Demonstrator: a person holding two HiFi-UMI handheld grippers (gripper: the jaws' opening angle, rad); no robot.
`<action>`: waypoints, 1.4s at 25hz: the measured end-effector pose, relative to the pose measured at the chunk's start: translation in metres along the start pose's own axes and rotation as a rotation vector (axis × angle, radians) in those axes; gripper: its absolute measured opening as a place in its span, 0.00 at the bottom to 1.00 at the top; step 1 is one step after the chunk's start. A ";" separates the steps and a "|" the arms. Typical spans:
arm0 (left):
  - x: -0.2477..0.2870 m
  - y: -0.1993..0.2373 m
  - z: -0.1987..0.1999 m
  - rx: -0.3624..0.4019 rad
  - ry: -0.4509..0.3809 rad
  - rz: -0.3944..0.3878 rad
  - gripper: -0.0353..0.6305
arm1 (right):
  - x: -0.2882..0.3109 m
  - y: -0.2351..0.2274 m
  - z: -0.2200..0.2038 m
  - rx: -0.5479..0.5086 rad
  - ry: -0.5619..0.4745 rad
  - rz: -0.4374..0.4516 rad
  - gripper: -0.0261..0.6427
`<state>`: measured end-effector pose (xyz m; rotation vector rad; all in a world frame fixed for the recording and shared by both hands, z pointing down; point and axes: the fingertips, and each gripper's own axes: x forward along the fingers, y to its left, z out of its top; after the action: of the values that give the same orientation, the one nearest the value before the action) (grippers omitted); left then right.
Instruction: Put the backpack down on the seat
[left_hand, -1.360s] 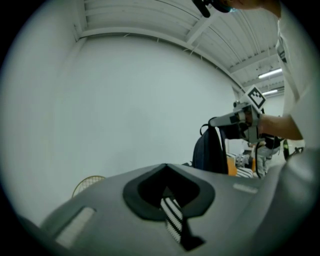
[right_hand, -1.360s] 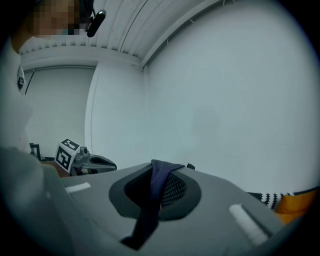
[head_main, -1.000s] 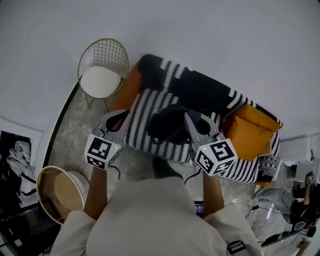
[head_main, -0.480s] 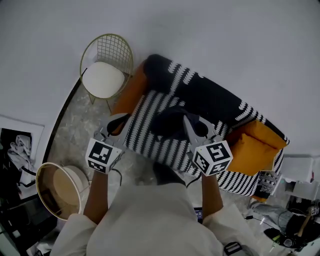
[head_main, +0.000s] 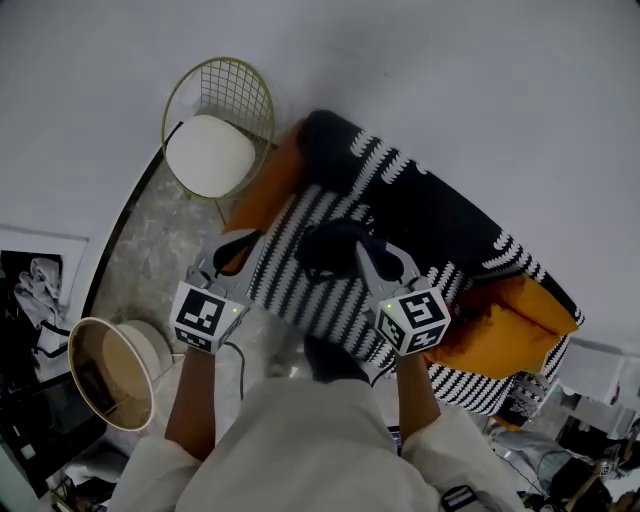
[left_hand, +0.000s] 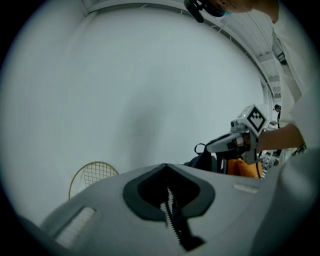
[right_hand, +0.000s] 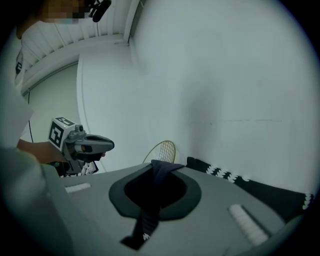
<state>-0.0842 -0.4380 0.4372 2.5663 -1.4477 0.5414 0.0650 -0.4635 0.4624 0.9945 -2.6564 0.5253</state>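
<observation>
**Backpack (head_main: 328, 250) carried over the sofa (head_main: 420, 200) seat (head_main: 290, 275), not yet set down.**
By the sofa's front edge, the left gripper (head_main: 232, 250) has its jaws together on nothing. The right gripper (head_main: 368, 250) is clamped on the strap (right_hand: 159, 172), with the backpack dangling over the seat. The next move is probably to lower until the seat bears it, then release.

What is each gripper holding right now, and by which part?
The right gripper is shut on a strap of the dark backpack. The left gripper is shut, holding nothing.

The dark backpack (head_main: 332, 250) hangs by its strap (right_hand: 159, 172) over the striped seat (head_main: 290, 272).
</observation>
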 end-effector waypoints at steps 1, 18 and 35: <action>0.006 0.005 -0.004 -0.011 0.008 0.009 0.06 | 0.009 -0.006 -0.004 0.005 0.012 0.010 0.05; 0.105 0.066 -0.077 -0.143 0.108 0.076 0.06 | 0.148 -0.098 -0.064 0.046 0.138 0.079 0.05; 0.164 0.084 -0.113 -0.245 0.141 0.114 0.06 | 0.231 -0.150 -0.091 0.003 0.154 0.088 0.05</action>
<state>-0.1048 -0.5793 0.5995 2.2240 -1.5152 0.5131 0.0061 -0.6644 0.6638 0.8059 -2.5709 0.5997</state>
